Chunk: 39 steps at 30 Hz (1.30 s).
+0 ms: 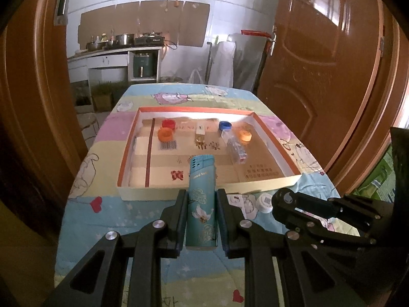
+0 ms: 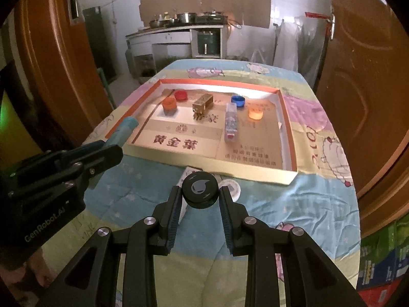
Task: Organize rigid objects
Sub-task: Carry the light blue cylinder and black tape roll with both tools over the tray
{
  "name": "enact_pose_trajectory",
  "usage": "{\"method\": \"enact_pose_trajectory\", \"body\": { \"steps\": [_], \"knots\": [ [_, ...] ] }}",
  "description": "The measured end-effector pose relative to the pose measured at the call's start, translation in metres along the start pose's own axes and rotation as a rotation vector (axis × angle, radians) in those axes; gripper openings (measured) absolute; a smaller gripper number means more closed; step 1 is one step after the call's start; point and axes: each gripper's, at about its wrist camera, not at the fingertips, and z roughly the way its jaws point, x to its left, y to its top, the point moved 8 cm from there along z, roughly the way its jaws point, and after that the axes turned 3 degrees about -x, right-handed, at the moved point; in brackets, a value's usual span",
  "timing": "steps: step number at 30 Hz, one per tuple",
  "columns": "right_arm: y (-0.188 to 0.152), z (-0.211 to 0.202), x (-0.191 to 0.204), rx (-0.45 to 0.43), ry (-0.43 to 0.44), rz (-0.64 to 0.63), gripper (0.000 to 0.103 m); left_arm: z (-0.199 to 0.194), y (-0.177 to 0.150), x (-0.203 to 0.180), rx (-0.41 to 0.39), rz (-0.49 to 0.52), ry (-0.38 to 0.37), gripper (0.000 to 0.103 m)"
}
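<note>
Teal printed lighter (image 1: 202, 202) clamped in left tongs (image 1: 201, 199); right tongs (image 2: 200, 194) grip round black cap (image 2: 200, 190).

1. The lighter (image 1: 202, 202) is teal, printed with white birds and swirls.
2. The round cap (image 2: 200, 190) is black with a grey drop mark.
3. The tray (image 1: 127, 151) has an orange rim, white walls and a tan floor with red characters.
4. Inside it sit a red cap (image 1: 168, 123), two orange caps (image 1: 165, 134) and a blue cap (image 1: 225, 125).
5. The tablecloth (image 1: 102, 220) is pastel blue, pink and yellow-green, with cartoon animals and red hearts.
6. Both grippers (image 1: 202, 204) are black.
</note>
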Motion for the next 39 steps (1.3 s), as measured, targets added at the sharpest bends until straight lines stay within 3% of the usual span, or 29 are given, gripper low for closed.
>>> {"method": "enact_pose_trajectory", "body": {
  "steps": [11,39],
  "knots": [
    [0.020,0.008,0.008,-0.018,0.017,-0.017,0.031,0.008,0.019,0.010,-0.011,-0.019,0.021,0.023],
    [0.073,0.070,0.002,-0.014,0.082,-0.008,0.031,0.072,0.057,0.036,0.050,-0.076,0.034,0.023]
  ]
}}
